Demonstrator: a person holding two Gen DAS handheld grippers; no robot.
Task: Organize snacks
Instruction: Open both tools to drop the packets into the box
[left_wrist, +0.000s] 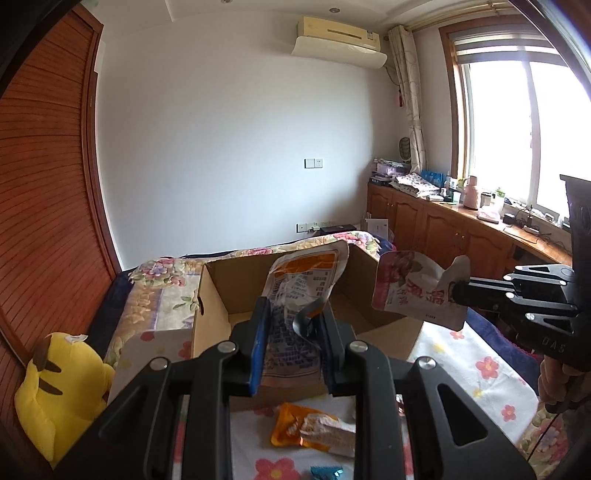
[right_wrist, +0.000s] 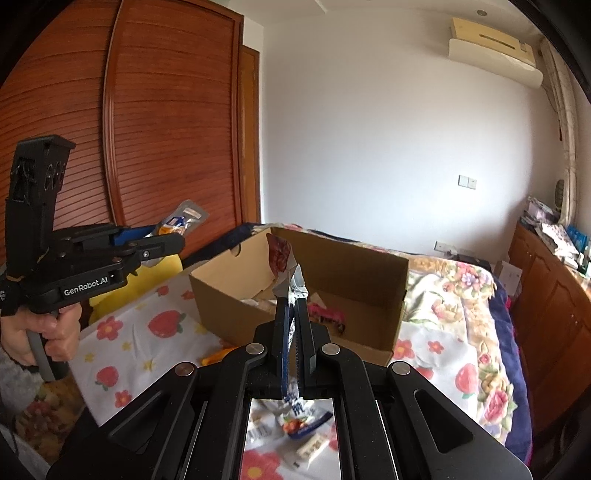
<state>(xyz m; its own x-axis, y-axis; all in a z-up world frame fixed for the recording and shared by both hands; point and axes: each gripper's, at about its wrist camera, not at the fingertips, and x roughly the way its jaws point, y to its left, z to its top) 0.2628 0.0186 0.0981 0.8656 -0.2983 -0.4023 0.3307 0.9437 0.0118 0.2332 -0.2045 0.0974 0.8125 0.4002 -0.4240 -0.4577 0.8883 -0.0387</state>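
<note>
We read "GenRobot.AI" on the left hand-held gripper (right_wrist: 162, 240) — clamped on an orange pouch (left_wrist: 306, 280); right hand-held gripper (right_wrist: 293, 295) — clamped on a pink pouch (left_wrist: 413, 288).

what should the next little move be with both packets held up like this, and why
Probably carry both packets forward until they hang over the open cardboard box, then let go. The left gripper is shut on an orange and white packet and the right gripper on a pink and white packet. Both are up in the air, near the box's front edge, and some snacks already lie inside.
</note>
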